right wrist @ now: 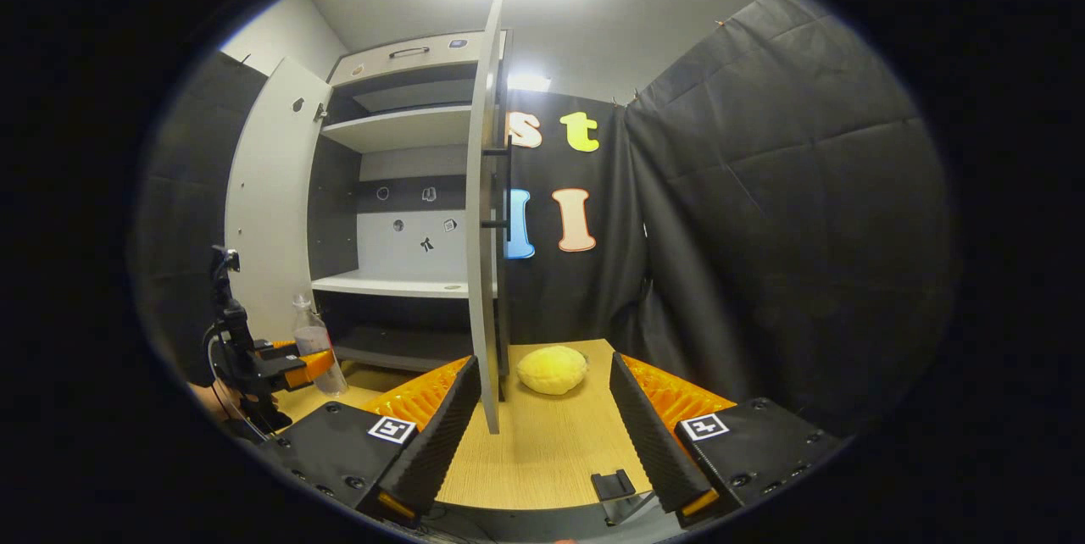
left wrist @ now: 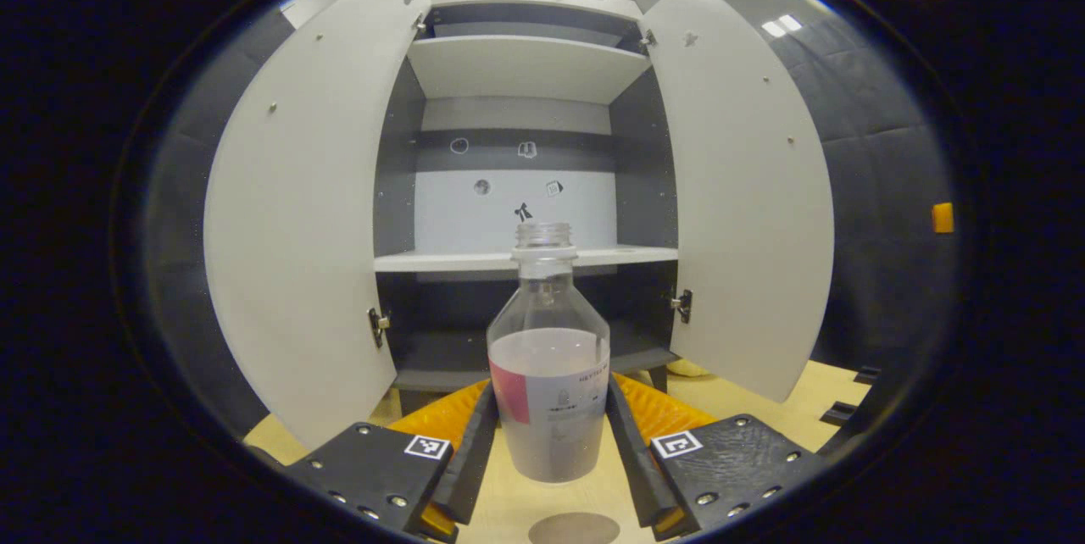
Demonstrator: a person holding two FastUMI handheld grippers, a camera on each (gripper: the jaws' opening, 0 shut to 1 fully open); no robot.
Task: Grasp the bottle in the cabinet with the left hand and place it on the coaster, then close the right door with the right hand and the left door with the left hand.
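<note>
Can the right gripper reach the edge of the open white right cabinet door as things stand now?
Probably yes. The right gripper is open, and the white right cabinet door stands edge-on just ahead, between its fingers. The round yellow object lies on the wooden table beside the door, not across the way.

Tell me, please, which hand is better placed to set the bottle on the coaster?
The left. Its tongs grip the clear bottle, held above the tabletop just beyond the round grey coaster. The right tongs are open, facing the right door's edge.
</note>
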